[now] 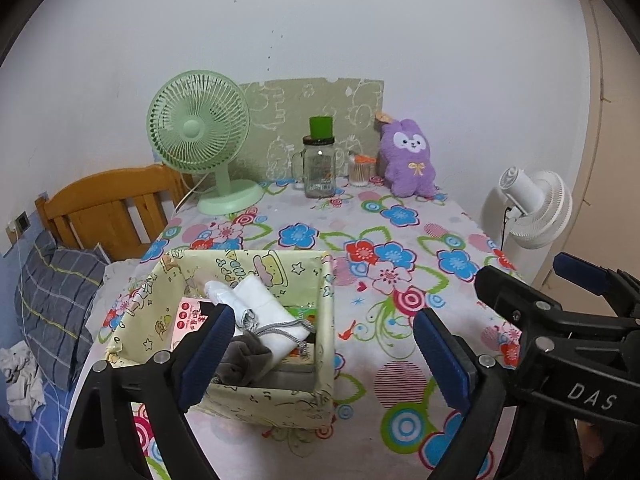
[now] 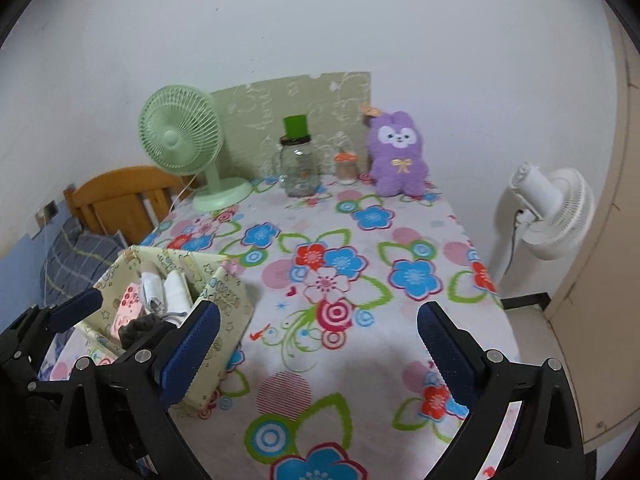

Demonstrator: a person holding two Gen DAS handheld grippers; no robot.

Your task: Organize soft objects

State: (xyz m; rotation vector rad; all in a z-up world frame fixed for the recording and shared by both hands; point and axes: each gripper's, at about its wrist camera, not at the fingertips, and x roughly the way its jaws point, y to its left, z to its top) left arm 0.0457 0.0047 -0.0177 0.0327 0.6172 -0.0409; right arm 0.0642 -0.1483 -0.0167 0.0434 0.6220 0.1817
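A pale yellow fabric box [image 1: 256, 400] stands on the flowered table at the near left. It holds folded white cloth [image 1: 260, 300], a grey cloth [image 1: 248, 356] and a pink card. The box also shows in the right wrist view [image 2: 228, 320]. A purple plush toy [image 1: 408, 156] sits upright at the table's far edge, also seen in the right wrist view [image 2: 398, 156]. My left gripper [image 1: 324, 356] is open and empty over the box's right wall. My right gripper [image 2: 320, 348] is open and empty, to the right of the box.
A green desk fan [image 1: 200, 136], a glass jar with a green lid [image 1: 319, 164] and a small cotton-swab jar [image 1: 360, 170] stand at the back. A white floor fan [image 1: 532, 208] stands right of the table. A bed with a wooden headboard [image 1: 108, 204] lies to the left.
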